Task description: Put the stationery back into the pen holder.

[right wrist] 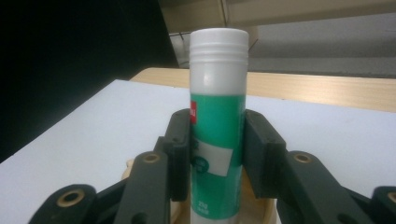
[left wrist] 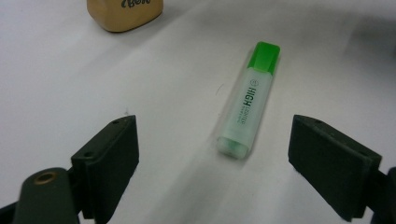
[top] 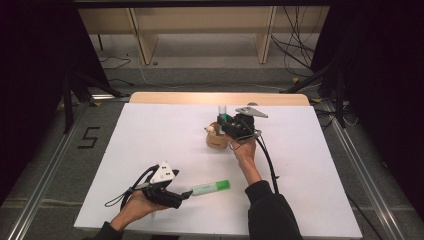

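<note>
A green highlighter [top: 211,188] lies flat on the white table near its front edge. My left gripper [top: 183,195] is open just left of it; in the left gripper view the highlighter [left wrist: 247,107] lies ahead between the spread jaws, untouched. My right gripper [top: 223,121] is shut on an upright glue stick [right wrist: 217,140] with a green label and white cap. It holds the stick over a tan wooden holder [top: 216,139] near the table's middle. The holder's rim [right wrist: 266,212] shows beneath the stick, whose lower end is hidden by the jaws.
The white table sheet [top: 150,145] has a wooden strip [top: 220,98] along its far edge. Beyond it stand wooden shelf legs [top: 145,40] and floor cables [top: 295,50]. A floor mark "5" [top: 89,137] lies to the left. Black cables trail from both grippers.
</note>
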